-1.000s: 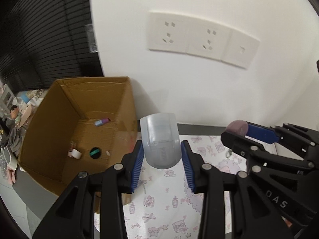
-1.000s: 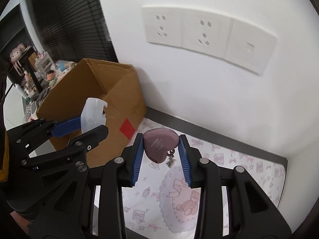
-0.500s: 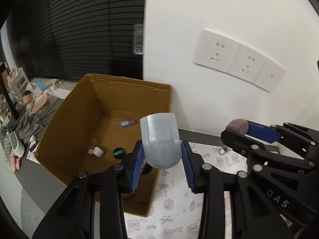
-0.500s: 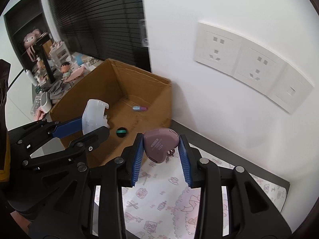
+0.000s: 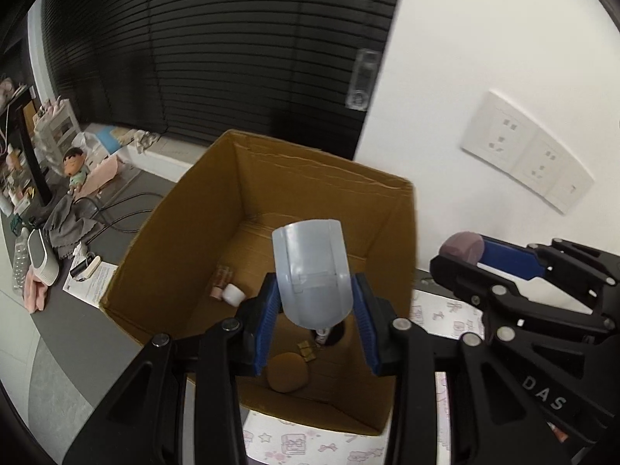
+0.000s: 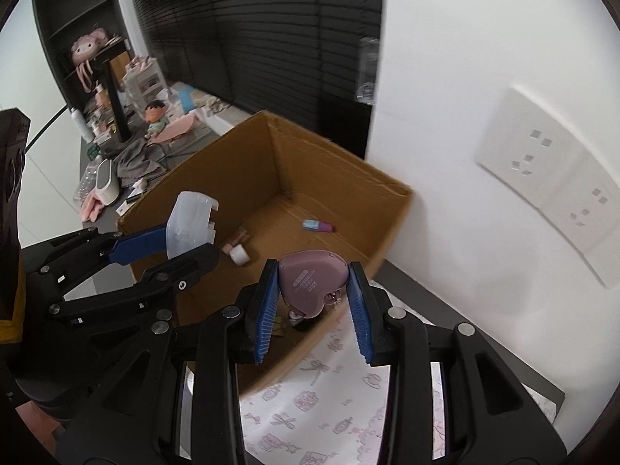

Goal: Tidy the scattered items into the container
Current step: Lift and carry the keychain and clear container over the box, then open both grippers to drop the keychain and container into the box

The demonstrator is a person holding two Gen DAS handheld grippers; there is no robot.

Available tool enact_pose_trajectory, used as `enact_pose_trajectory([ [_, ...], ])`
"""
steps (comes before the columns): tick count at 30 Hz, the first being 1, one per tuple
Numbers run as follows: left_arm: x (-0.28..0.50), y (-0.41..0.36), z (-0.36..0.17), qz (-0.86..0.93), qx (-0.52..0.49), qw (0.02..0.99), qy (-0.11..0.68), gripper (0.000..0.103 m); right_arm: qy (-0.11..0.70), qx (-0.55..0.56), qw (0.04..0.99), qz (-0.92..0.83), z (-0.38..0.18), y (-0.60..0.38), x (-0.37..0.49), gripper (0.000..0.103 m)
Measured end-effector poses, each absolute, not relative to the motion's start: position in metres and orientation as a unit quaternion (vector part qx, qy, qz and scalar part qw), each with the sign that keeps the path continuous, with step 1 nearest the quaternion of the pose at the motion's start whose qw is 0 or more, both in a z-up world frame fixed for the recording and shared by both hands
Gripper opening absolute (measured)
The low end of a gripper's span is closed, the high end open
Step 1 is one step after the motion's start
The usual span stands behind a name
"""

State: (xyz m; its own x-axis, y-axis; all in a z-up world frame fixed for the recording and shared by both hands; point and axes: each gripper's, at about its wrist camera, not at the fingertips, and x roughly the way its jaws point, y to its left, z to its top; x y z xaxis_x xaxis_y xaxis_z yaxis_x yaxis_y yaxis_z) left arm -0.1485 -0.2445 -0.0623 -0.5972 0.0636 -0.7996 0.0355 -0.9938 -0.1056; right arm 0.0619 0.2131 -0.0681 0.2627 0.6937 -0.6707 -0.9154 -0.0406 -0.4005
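**Both loads over the box, left one better placed**

Jaws on both grippers are clamped on cargo. On my left gripper they pinch the narrow lower end of a translucent pale-blue plastic cap, its long axis pointing up and away from me between the blue pads. On my right gripper they squeeze a mauve heart-shaped plastic case, label side towards the camera, with a small metal clip dangling below.

What matters is what lies beneath each load. From the left wrist view, the cap hangs over the open brown cardboard box, well inside its walls. From the right wrist view, the heart case sits just above the box's near right wall, partly over the floral-patterned mat on the table. I judge the left ready to release; the right needs a nudge further left over the opening first.

Already inside: a small white-capped bottle, a blue-and-pink tube and a round cork-coloured disc.
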Motion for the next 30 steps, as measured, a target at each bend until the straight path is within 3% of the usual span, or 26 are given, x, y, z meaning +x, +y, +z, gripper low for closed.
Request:
enact_pose_trajectory([
  [22,-0.195,-0.309,-0.149,0.833,-0.542,-0.016,-0.109,0.038,0.231,-0.470,0.625,0.578,-0.144,0.306,0.066,0.037],
  [25,-0.199,-0.315,-0.157,0.826,-0.550,-0.011,-0.122,0.038,0.238,-0.465,0.629,0.576,-0.145,0.307,0.072,0.049],
  [26,-0.200,-0.317,-0.157,0.826,-0.550,-0.009,-0.124,0.040,0.242,-0.460,0.629,0.577,-0.144,0.307,0.073,0.062],
  [27,-0.201,-0.319,-0.157,0.825,-0.550,-0.006,-0.126,0.053,0.244,-0.457,0.629,0.579,-0.142,0.306,0.073,0.077],
  [28,-0.201,-0.321,-0.156,0.826,-0.548,-0.004,-0.128,0.070,0.243,-0.456,0.629,0.581,-0.139,0.304,0.073,0.079],
  [30,-0.202,-0.324,-0.151,0.831,-0.541,0.000,-0.130,0.091,0.232,-0.456,0.641,0.572,-0.132,0.300,0.075,0.089],
])
